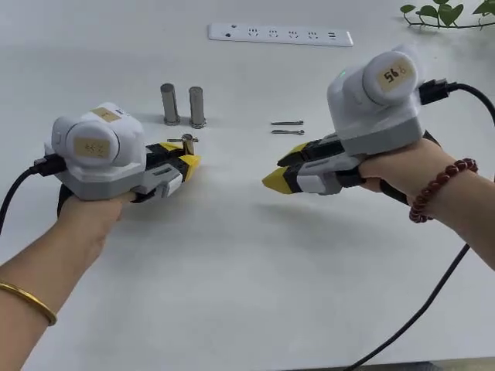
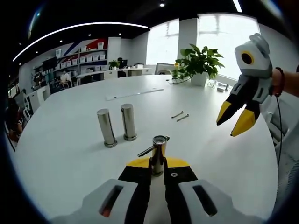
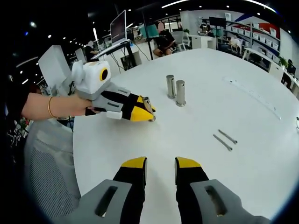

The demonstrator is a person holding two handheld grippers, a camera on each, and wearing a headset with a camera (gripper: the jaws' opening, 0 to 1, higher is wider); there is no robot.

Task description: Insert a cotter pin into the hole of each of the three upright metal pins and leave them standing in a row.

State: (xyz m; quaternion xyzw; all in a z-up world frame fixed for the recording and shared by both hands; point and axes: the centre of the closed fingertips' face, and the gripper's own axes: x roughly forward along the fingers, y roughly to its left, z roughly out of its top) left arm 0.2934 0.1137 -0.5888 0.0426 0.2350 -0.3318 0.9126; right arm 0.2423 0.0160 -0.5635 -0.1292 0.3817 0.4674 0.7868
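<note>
My left gripper [image 2: 158, 164] is shut on a short metal pin [image 2: 159, 151] standing on the white table, with a cotter pin [image 2: 148, 150] through its head. That held pin [image 1: 188, 144] stands in front of two upright metal pins [image 1: 169, 104] [image 1: 197, 107]. Further right, two loose cotter pins [image 1: 287, 123] [image 1: 288, 132] lie flat. My right gripper [image 1: 277, 171] hovers open near them, holding nothing. The right gripper view shows its jaws [image 3: 160, 164] apart, the left gripper [image 3: 140, 111] ahead, and the two pins [image 3: 170, 86] [image 3: 180, 93].
A white power strip [image 1: 280, 34] lies at the table's far side, and a leafy plant [image 1: 445, 13] sits at the far right corner. Cables trail from both grippers. Open tabletop [image 1: 247, 263] lies in front of me.
</note>
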